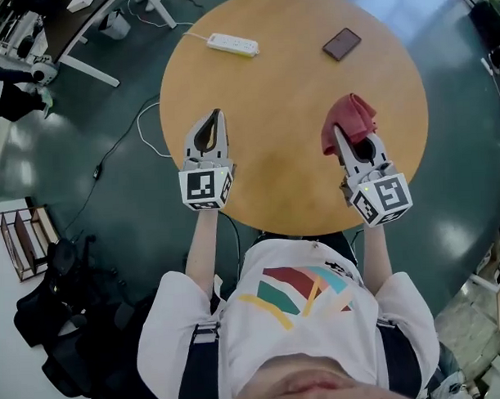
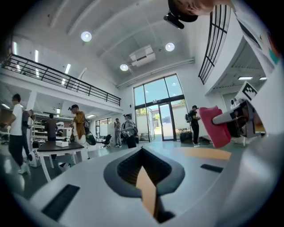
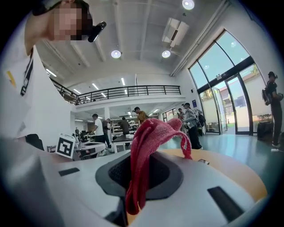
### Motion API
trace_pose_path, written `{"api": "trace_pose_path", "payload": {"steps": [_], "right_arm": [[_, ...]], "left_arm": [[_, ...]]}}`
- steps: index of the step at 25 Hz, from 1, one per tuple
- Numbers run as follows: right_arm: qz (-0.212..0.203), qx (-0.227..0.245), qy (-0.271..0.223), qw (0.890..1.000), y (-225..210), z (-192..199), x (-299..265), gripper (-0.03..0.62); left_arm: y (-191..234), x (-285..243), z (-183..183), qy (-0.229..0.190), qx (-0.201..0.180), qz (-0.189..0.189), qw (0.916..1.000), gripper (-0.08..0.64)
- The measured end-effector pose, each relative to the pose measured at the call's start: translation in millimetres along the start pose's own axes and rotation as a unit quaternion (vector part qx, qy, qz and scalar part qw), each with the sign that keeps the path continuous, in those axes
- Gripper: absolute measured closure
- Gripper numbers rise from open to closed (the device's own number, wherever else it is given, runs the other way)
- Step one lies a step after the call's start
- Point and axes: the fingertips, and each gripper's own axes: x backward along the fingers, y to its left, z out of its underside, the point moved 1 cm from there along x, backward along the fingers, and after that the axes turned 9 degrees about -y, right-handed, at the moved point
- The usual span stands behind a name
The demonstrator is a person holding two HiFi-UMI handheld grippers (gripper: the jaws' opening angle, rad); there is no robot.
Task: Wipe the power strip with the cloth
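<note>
Red cloth (image 3: 146, 146) is pinched in the jaws of the right gripper (image 1: 339, 138), so the pick-up seems done. The left gripper (image 1: 218, 115) has its jaws pressed together, empty. Far ahead of both jaws lies the power strip (image 1: 233, 45), at the far edge of the table (image 1: 287, 95), untouched; all the wiping is left to do.

Closed, empty left gripper (image 2: 142, 150) — red cloth (image 2: 215, 127) beyond.

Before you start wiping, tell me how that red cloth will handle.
Likely floppy: the cloth bunches in loose folds where the right gripper pinches it. Probably light, since that one pinch carries the whole bunch. Its weave looks coarse, so it may drag and crumple rather than glide along the power strip.
</note>
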Motion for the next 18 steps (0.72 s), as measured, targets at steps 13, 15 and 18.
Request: {"api": "trace_pose_path", "payload": {"steps": [13, 15, 18], "right_arm": [[-0.011, -0.043, 0.082, 0.996, -59.3, 58.1, -52.0, 0.554], [-0.01, -0.054, 0.09, 0.994, -62.0, 69.5, -54.3, 0.554], [-0.007, -0.073, 0.097, 0.993, -63.3, 84.9, -59.8, 0.554]], "left_arm": [[7.2, -98.0, 67.6, 0.063, -0.097, 0.066, 0.991, 0.445], [15.7, -128.8, 83.9, 0.082, -0.128, 0.106, 0.9827, 0.333], [28.7, -182.4, 123.7, 0.145, -0.218, 0.196, 0.945, 0.241]]}}
